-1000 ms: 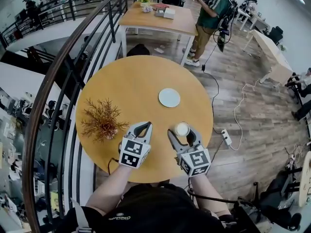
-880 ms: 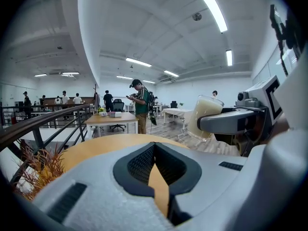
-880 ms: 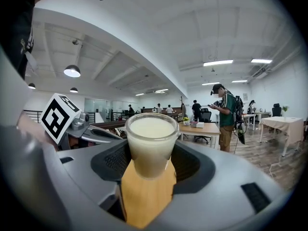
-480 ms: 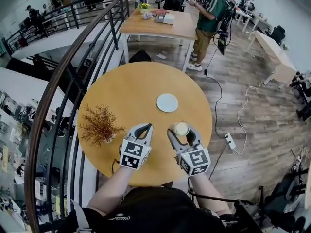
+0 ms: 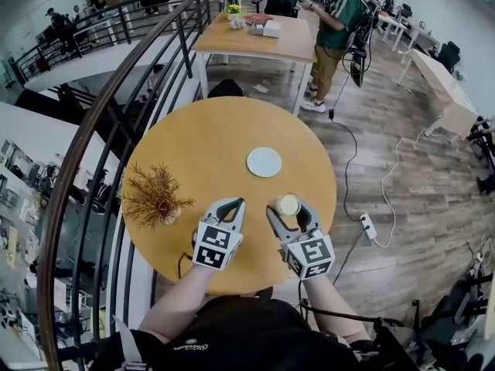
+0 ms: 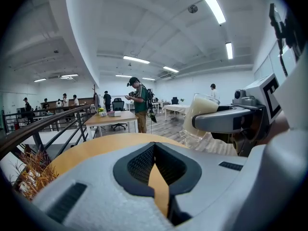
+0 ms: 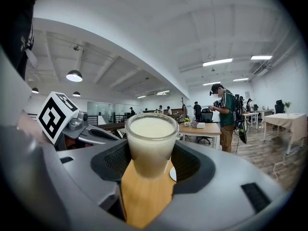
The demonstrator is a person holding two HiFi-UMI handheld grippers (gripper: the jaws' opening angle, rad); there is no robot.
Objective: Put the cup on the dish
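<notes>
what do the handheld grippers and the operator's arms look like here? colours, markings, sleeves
Left gripper and right gripper match: light grey moulded bodies, curved jaws lined with black ribbed pads. Each carries a white cube with black square markers at its rear. The person wears a black top; no sleeves cover the forearms.

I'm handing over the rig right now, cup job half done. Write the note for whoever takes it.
Left gripper: shut, empty, beside the right one.
Right gripper: shut on the clear glass cup of milky liquid, upright.
Pale round dish: bare, on the round wooden table, beyond the cup.
Done: cup gripped. Left: carry it to the dish, set it down, release.
</notes>
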